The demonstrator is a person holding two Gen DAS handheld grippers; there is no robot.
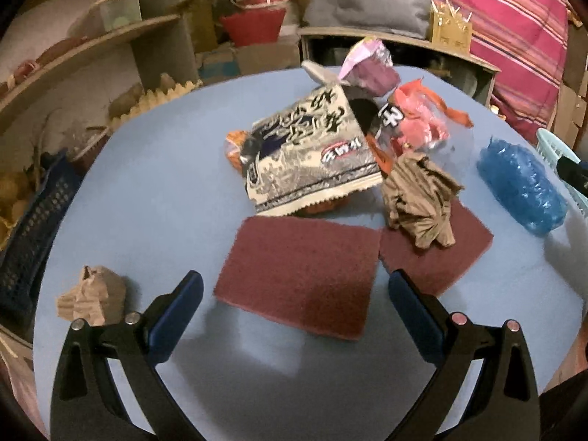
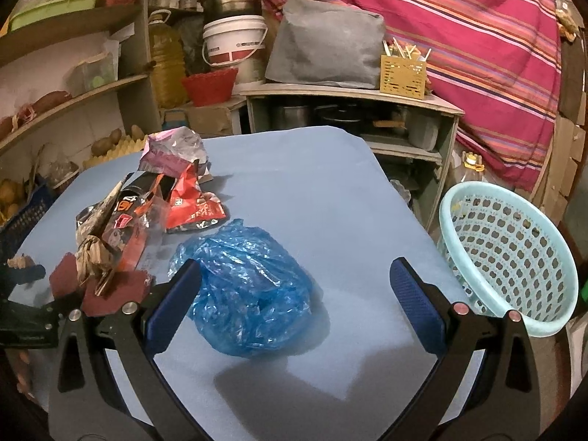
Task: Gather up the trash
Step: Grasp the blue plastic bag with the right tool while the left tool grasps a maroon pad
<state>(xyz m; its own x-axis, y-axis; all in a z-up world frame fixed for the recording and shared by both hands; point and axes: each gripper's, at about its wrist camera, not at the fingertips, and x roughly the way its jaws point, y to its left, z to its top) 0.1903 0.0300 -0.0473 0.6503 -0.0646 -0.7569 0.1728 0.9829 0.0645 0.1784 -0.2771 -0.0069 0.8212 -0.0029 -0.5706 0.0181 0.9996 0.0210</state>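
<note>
Both grippers spread wide, holding nothing. Left gripper (image 1: 296, 292) over maroon scrub pad (image 1: 299, 279), frame center-bottom; wrapper pile (image 1: 312, 154) above it. Right gripper (image 2: 296, 281) w/ blue plastic bag (image 2: 250, 286) between fingers, not touching. Mint basket (image 2: 514, 253) at right edge of blue table (image 2: 312, 183).

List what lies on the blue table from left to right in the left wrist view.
Crumpled brown paper ball → near maroon scouring pad → crumpled brown paper wad → blue plastic bag. The snack wrappers piled behind overlap too much to order.
</note>
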